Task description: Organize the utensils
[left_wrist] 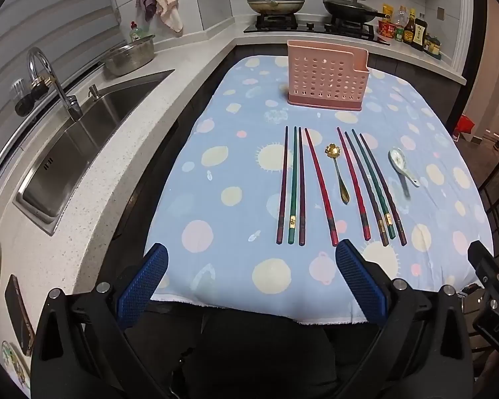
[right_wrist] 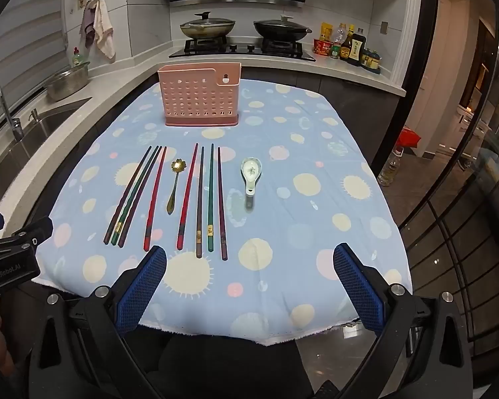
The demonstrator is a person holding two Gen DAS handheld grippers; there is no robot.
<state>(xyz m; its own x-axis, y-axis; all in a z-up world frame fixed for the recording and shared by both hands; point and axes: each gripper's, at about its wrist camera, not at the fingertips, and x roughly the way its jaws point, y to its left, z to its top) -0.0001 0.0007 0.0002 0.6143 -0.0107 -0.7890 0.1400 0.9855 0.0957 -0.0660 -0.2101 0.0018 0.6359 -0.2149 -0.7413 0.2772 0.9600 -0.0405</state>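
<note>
Both grippers wide open and empty at the table's near edge.

Left gripper (left_wrist: 251, 266) and right gripper (right_wrist: 249, 266) hold nothing. Chopsticks (right_wrist: 201, 199), gold spoon (right_wrist: 173, 184) and ceramic spoon (right_wrist: 251, 174) lie at 12 o'clock on the tablecloth (right_wrist: 316, 232); the pink holder (right_wrist: 199, 94) stands beyond them.

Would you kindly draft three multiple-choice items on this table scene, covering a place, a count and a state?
1. Where does the gold spoon lie?
A. inside the holder
B. between two red chopsticks
C. right of the white spoon

2. How many chopsticks lie on the cloth?
A. six
B. eight
C. ten

3. How is the right tool?
A. open, empty
B. shut on a chopstick
C. shut on a spoon

Answers: 1 B, a red stick flanks each side; 2 B, four each side of the gold spoon; 3 A, fingers wide apart, nothing between.
</note>
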